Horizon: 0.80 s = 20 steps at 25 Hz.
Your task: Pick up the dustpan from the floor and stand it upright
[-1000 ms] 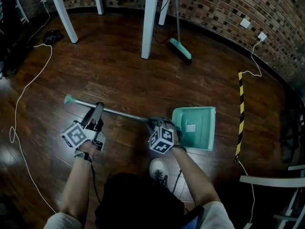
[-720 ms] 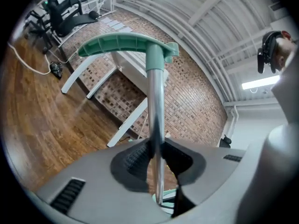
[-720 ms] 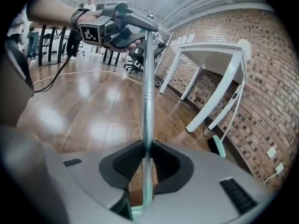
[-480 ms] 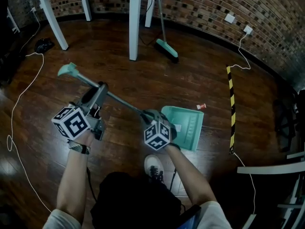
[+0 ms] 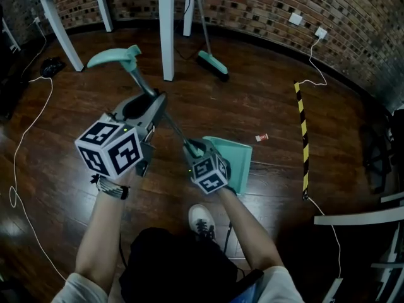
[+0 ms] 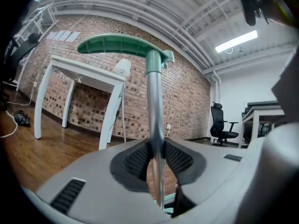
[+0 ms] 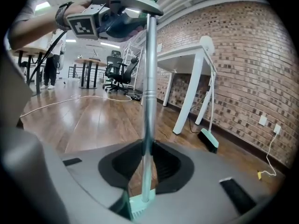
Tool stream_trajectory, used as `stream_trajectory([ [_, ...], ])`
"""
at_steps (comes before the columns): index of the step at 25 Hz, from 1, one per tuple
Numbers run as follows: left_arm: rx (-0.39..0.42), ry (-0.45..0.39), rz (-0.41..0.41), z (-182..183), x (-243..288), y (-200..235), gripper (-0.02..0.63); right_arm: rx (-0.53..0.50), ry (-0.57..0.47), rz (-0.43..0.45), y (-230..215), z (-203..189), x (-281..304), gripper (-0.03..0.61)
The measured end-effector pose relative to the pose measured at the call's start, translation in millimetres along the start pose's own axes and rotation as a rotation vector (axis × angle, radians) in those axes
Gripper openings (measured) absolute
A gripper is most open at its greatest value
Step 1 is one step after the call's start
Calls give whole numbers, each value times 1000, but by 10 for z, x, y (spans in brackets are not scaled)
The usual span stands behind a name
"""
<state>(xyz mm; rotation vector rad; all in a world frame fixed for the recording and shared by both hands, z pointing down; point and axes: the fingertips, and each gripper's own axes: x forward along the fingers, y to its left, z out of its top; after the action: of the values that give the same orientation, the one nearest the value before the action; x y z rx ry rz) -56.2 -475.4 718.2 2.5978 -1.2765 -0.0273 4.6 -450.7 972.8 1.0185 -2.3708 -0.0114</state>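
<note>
The dustpan has a teal pan (image 5: 235,158) and a long metal pole (image 5: 170,124) that ends in a teal grip (image 5: 117,57). It is tilted steeply, grip end high and pan low near the floor. My left gripper (image 5: 156,108) is shut on the pole's upper part. In the left gripper view the pole (image 6: 155,125) runs up between the pads to the grip (image 6: 122,45). My right gripper (image 5: 191,148) is shut on the pole just above the pan. In the right gripper view the pole (image 7: 149,101) rises from the teal socket (image 7: 140,204) toward the left gripper (image 7: 117,10).
A teal broom (image 5: 211,64) leans by white table legs (image 5: 166,36) at the brick wall. A white cable (image 5: 25,125) loops across the floor at left. A yellow-black strip (image 5: 302,137) and a small red scrap (image 5: 261,137) lie at right. The person's shoe (image 5: 202,219) is just behind the pan.
The pole has swung from almost flat on the floor to a steep tilt. My left gripper rose with the grip end; the right gripper lifted a little and the pan tipped up.
</note>
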Motion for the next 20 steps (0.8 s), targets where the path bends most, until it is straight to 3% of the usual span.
stream_trajectory([
  [13,224,-7,-60,75,381,-625,119,160,-101,-43,-213,-40,-191,90],
  [20,239,-24,-126,142,392,-841,206,179,-118,-48,-288,-61,-393,120],
])
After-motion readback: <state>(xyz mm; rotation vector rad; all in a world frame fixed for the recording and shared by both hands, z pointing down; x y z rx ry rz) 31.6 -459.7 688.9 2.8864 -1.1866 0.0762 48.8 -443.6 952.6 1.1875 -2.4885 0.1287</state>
